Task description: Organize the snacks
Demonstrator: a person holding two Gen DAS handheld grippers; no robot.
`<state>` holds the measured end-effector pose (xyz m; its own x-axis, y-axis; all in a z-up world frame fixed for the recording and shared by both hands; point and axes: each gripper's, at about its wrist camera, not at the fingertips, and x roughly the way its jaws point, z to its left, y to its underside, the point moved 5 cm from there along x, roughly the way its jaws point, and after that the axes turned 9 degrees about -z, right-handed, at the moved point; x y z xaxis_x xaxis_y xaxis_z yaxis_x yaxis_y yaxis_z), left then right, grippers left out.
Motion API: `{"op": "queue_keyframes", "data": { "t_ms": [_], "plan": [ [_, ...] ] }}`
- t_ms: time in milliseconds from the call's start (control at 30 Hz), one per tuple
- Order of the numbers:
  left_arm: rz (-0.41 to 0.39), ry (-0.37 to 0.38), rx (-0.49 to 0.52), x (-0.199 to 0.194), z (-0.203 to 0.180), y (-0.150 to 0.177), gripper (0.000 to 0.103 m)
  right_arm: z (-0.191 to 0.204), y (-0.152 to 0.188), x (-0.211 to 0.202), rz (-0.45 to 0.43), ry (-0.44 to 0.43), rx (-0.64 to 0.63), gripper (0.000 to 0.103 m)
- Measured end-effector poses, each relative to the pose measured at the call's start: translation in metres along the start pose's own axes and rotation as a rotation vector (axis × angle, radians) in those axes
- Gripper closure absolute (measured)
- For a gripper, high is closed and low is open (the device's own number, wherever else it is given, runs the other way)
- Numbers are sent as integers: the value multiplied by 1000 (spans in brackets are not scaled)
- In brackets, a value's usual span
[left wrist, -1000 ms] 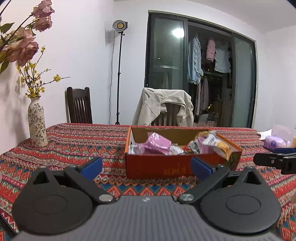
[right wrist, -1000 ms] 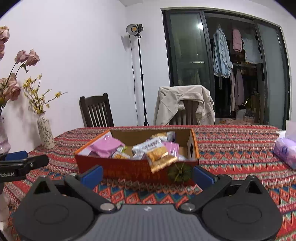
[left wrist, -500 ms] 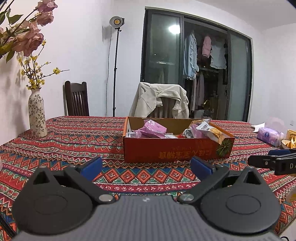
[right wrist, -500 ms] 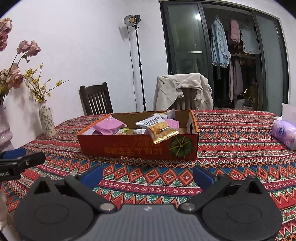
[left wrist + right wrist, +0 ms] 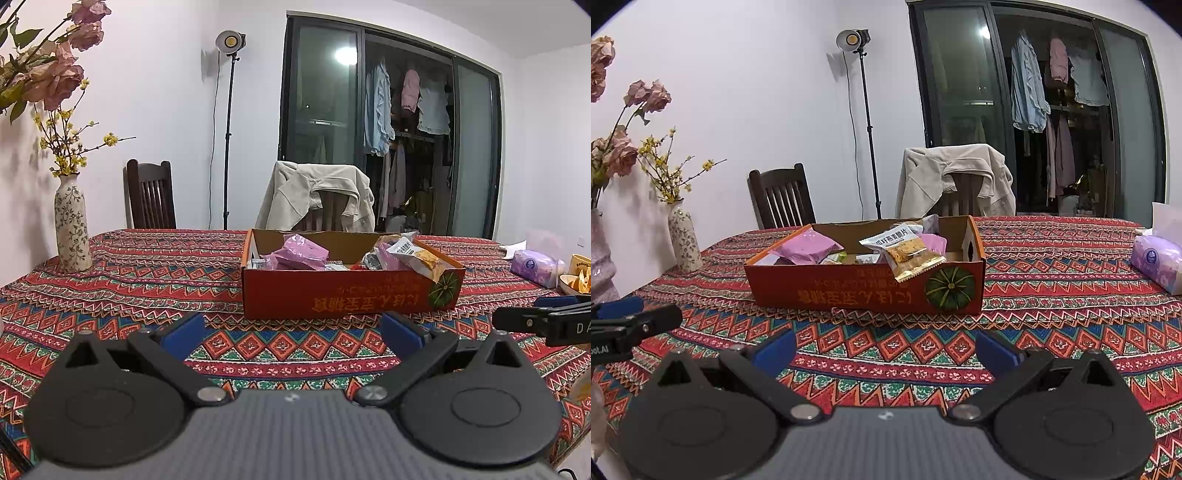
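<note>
Left wrist view: left gripper (image 5: 291, 334) level above the patterned tablecloth (image 5: 147, 280), jaws spread, nothing held. Right gripper (image 5: 884, 349) likewise released and empty, aimed at the orange snack box (image 5: 864, 291) mid-table. Box print is upside down and unreadable; a pumpkin emblem marks its corner. Snack packets (image 5: 903, 251) fill it, lower ones hidden.

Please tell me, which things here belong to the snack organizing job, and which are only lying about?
For the job:
- orange cardboard box
- pink snack packet
- cracker packet hanging over the box's front wall
- left gripper, open
- right gripper, open

Lying about:
- tissue pack
- flower vase
- jacket on chair
</note>
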<state>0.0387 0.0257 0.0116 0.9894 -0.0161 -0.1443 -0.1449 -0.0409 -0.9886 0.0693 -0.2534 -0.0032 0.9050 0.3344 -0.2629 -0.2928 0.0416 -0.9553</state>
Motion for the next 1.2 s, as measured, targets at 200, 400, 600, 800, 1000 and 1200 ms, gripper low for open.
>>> {"op": "queue_keyframes", "data": {
  "t_ms": [200, 400, 600, 800, 1000, 1200],
  "plan": [
    [6, 0, 1, 1, -2, 1, 0, 0, 1, 0, 1, 1, 1, 0],
    [8, 1, 1, 2, -2, 2, 0, 0, 2, 1, 2, 1, 1, 0],
    [11, -1, 0, 2, -2, 2, 0, -1, 1, 0, 2, 2, 0, 0],
    [12, -1, -1, 2, -2, 2, 0, -1, 1, 0, 3, 1, 0, 0],
    [14, 1, -2, 2, -3, 3, 0, -1, 1, 0, 2, 2, 1, 0],
    [14, 2, -1, 2, -3, 3, 0, -2, 2, 0, 4, 1, 1, 0]
  ]
}}
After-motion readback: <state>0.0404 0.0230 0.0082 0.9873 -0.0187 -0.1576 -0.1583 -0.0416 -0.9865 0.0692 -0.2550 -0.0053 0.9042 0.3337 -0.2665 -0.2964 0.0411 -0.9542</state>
